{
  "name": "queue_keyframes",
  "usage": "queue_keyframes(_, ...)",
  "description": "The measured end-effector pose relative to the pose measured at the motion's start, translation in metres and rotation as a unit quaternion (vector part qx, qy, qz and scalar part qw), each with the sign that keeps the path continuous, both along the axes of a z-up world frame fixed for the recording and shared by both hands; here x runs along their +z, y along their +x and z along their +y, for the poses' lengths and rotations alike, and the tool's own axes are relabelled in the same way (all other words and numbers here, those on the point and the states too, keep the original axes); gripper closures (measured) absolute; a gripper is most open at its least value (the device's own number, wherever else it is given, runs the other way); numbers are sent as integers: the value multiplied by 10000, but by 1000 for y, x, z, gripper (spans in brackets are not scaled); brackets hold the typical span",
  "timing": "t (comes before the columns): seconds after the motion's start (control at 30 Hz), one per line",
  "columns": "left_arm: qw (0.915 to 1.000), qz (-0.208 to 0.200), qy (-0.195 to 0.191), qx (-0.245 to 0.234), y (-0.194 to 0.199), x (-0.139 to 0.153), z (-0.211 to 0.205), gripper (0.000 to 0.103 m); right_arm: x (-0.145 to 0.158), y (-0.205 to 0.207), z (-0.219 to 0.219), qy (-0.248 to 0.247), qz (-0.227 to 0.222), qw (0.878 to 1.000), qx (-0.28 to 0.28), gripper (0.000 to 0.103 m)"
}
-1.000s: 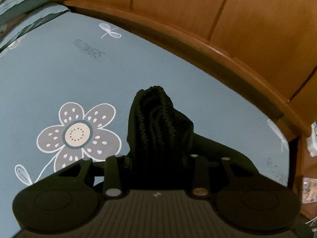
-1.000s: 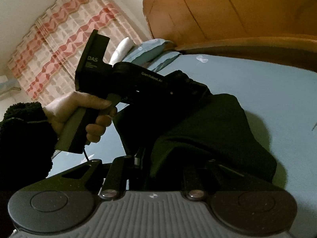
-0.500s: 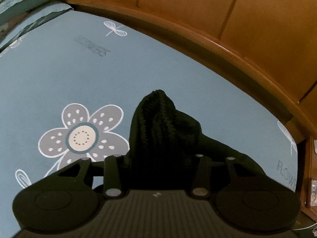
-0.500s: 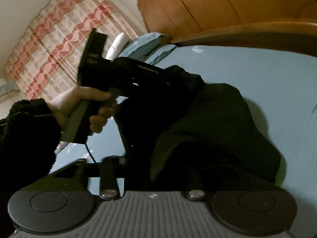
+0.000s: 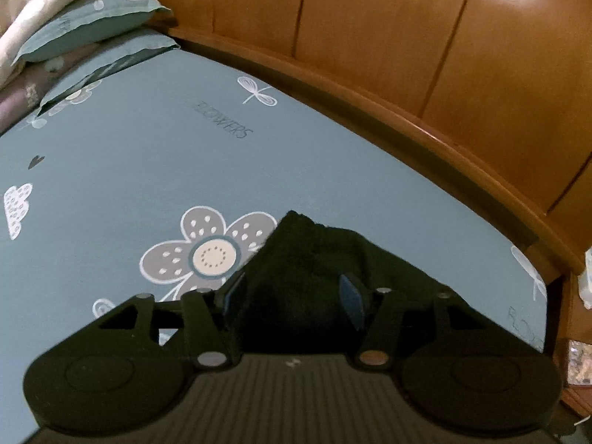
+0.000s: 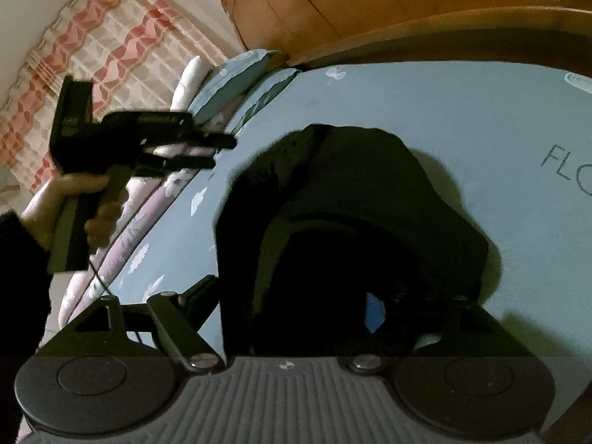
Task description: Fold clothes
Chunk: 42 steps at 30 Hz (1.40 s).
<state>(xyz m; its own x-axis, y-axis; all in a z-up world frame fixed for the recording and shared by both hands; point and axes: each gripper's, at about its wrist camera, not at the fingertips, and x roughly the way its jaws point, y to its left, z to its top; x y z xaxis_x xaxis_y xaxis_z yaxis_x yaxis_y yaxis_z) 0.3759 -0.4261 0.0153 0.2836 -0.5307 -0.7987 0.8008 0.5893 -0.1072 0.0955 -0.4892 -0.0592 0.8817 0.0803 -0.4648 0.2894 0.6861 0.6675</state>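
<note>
A black garment [image 5: 318, 251] lies in a folded heap on the blue bed sheet [image 5: 148, 148]. My left gripper [image 5: 292, 296] hangs above its near edge. Its jaws are opening, both blue pads [image 5: 351, 299] are bare, and nothing is gripped. In the right wrist view the same garment [image 6: 351, 185] fills the middle. There a hand holds the left gripper [image 6: 218, 153] up and to the left, clear of the cloth. My right gripper [image 6: 285, 307] sits low at the garment's near side with its jaws opening. Cloth lies between its fingers, but the pads do not press on it.
A curved wooden headboard [image 5: 370, 55] runs along the far side of the bed. Pillows [image 5: 92, 22] are stacked at the top left. A red and white curtain [image 6: 92, 55] hangs beyond them. A grey flower print [image 5: 211, 255] lies just left of the garment.
Both grippers have let go of the black garment and opened. The left one has risen and drawn away to the left. The garment has settled lower on the sheet.
</note>
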Motion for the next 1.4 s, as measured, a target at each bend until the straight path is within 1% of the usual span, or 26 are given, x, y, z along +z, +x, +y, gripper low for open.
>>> queue_keyframes(0.17, 9999, 17, -117, -11, -14, 5, 22, 46, 14, -7, 9, -82, -25, 10000, 38, 20)
queue_keyframes(0.27, 9999, 60, -128, 9, -25, 1, 37, 46, 19, -13, 14, -115, -11, 9999, 76, 19)
queue_keyframes(0.33, 9999, 65, -138, -68, -39, -4, 47, 44, 20, -22, 15, -88, -15, 9999, 76, 18)
queue_keyframes(0.37, 9998, 26, -137, -134, -48, -7, 53, 39, 20, -26, 14, -51, -13, 10000, 44, 18)
queue_keyframes(0.43, 9996, -23, -144, -249, -68, -18, 65, 35, 19, -35, 11, 35, -8, 10000, -34, 16)
queue_keyframes(0.53, 9991, 53, -197, -367, -96, -38, 82, 35, 13, -46, 1, 225, 59, 9996, -180, 16)
queue_keyframes(0.67, 9987, 139, -213, -437, -129, -68, 100, 35, 7, -52, -7, 247, 249, 9985, -419, 16)
queue_keyframes(0.8, 9984, 207, -268, -461, -152, -84, 110, 34, 6, -48, -12, 274, 302, 9977, -548, 16)
queue_keyframes(0.9, 9982, 219, -339, -439, -162, -88, 114, 33, 7, -46, -12, 264, 304, 9975, -574, 16)
queue_keyframes(1.0, 9984, 101, -379, -416, -168, -88, 116, 32, 6, -44, -12, 250, 325, 9976, -561, 16)
queue_keyframes(1.17, 9982, -3, -415, -431, -181, -92, 118, 32, 4, -42, -17, 361, 294, 9974, -551, 16)
queue_keyframes(1.3, 9983, -55, -443, -380, -186, -94, 122, 30, -3, -42, -22, 665, 151, 9962, -547, 15)
queue_keyframes(1.4, 9984, 6, -499, -283, -184, -95, 126, 30, -12, -42, -30, 1062, -41, 9928, -553, 13)
